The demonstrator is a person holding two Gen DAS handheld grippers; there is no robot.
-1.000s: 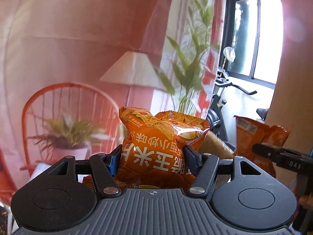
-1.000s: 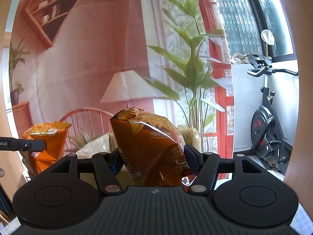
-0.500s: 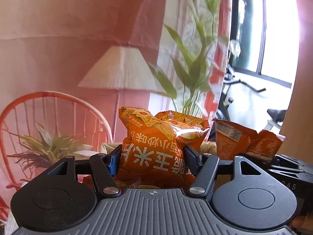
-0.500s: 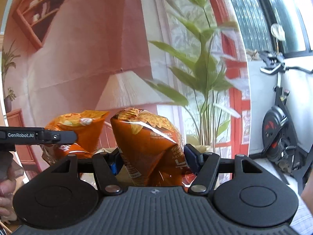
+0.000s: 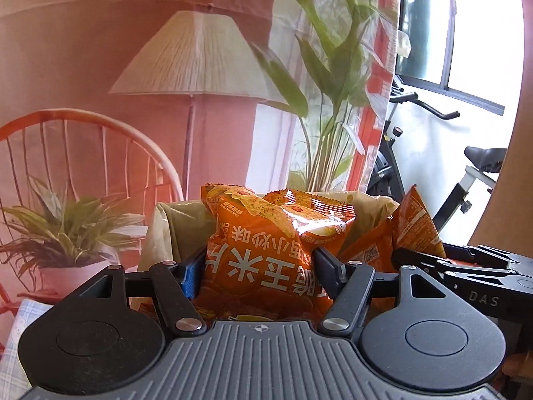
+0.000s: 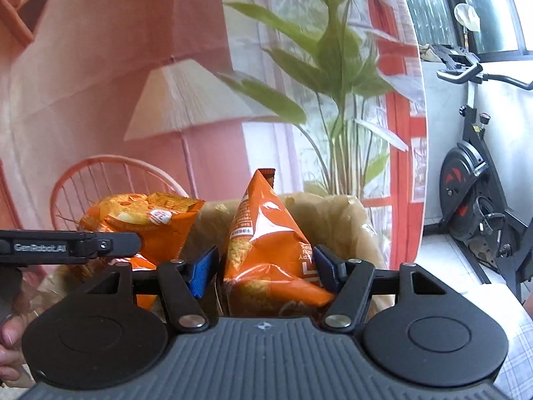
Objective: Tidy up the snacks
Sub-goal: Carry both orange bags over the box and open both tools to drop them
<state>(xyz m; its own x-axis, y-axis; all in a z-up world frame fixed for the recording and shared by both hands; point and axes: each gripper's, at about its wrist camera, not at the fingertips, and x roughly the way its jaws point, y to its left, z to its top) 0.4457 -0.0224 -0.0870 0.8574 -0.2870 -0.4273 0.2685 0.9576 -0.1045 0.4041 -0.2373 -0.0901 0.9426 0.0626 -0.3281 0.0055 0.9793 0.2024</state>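
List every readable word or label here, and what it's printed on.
"脆玉米片", upside down: snack bag between the left tongs.
"GenRobot.AI": side of the left tongs.
"DAS": side of the right tongs.
Smaller print on that bag and on the second bag: too blurred to read.

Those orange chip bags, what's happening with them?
A person is tidying snacks with two grabbers. The left hand-held gripper squeezes one orange snack bag. The right hand-held gripper has another orange bag between its fingers, though a gap shows beside the left finger, so it looks loose. Both bags hang right over a tan paper-lined box, probably about to drop in.
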